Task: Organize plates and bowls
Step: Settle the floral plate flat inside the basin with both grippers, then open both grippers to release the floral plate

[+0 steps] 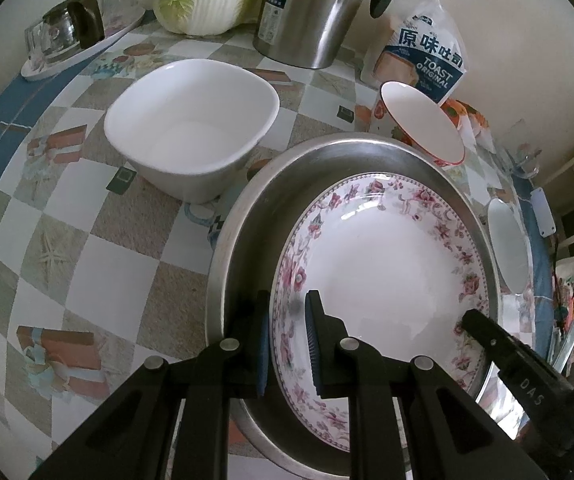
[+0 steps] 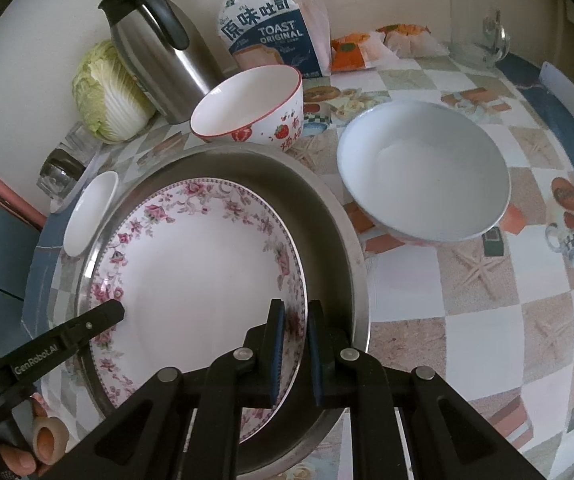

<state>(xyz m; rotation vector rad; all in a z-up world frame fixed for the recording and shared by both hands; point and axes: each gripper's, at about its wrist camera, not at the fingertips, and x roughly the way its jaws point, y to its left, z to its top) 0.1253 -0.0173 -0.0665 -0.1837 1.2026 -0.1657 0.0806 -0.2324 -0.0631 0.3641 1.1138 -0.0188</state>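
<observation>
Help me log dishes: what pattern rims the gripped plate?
Pink flowers on white, on the plate; clearest in the right wrist view.

Bread bag (image 2: 271,36) reads "TOAST ORIGINAL"; tongs (image 2: 47,356) "GenRobot.AI"

The desk (image 1: 135,248) wears a checked cloth printed with starfish and gift boxes. At lower centre of both views a steel basin (image 1: 247,216) sits on it. A square white bowl (image 1: 191,128) stands upper left in the left view; a strawberry bowl (image 2: 255,104) sits just behind the basin. A round white bowl (image 2: 423,184) is right. Along the wall: cabbage (image 2: 103,92), steel kettle (image 2: 159,52), toast bag (image 2: 271,36).
</observation>
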